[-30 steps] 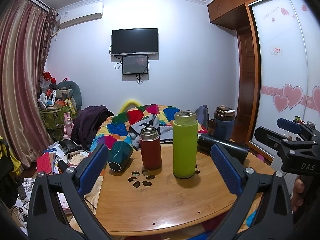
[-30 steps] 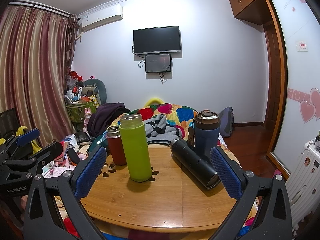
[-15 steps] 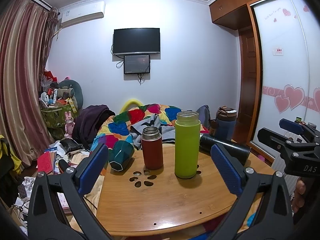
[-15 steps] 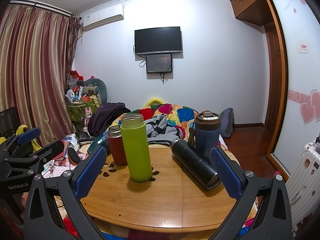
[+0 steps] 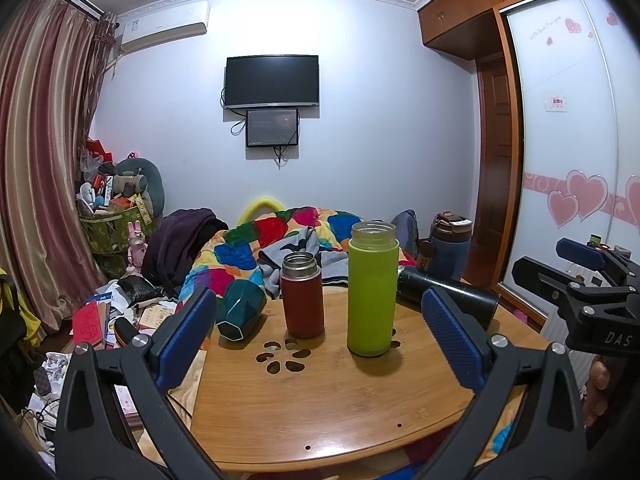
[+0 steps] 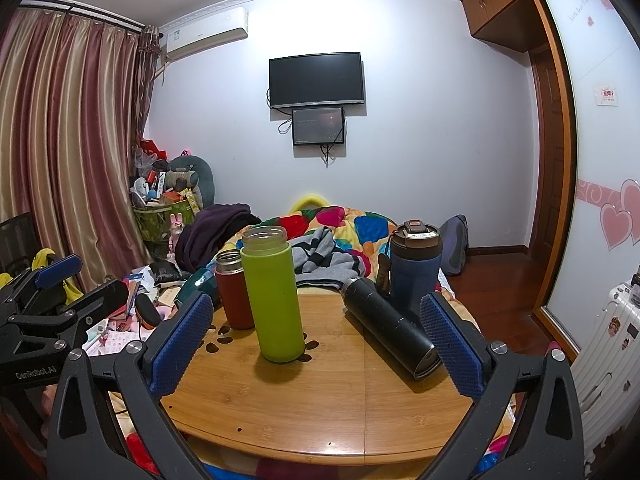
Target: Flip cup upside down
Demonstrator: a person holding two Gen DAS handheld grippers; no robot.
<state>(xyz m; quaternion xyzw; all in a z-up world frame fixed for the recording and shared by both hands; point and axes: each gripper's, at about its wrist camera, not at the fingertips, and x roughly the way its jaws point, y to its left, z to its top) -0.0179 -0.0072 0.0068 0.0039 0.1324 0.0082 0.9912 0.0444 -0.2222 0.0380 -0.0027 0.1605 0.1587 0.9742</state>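
- While both grippers hang wide open before the round wooden table (image 5: 332, 412), neither holds anything.
- Left gripper (image 5: 320, 336) frames the table's middle from its near edge; its blue pads (image 5: 186, 336) stand far apart, with the red flask and green bottle seen between them.
- Right gripper (image 6: 316, 340) is likewise spread, its blue pads (image 6: 450, 346) far apart; the green bottle and black flask show in the gap, untouched.
- Green bottle (image 5: 372, 288) stands upright near the table's centre, lidless, its clear threaded neck up.
- Red flask (image 5: 302, 294) stands upright just left of the green bottle and slightly farther back, its steel mouth open.
- Teal cup (image 5: 240, 310), faceted, lies on its side at the table's far left edge, base toward the left camera; in the right view only a sliver shows behind the red flask.
- Black flask (image 6: 390, 332) lies on its side on the right part of the table, one end pointing toward the right gripper.
- Blue tumbler (image 6: 414, 268), with a brown lid, stands upright behind the black flask at the far right edge.
- Flower-shaped cut-outs (image 5: 280, 356) pierce the tabletop in front of the red flask.
- Behind the table lies a patchwork quilt (image 5: 276, 236); a TV (image 5: 272, 80) hangs on the far wall, with a smaller screen (image 5: 273, 127) just below.
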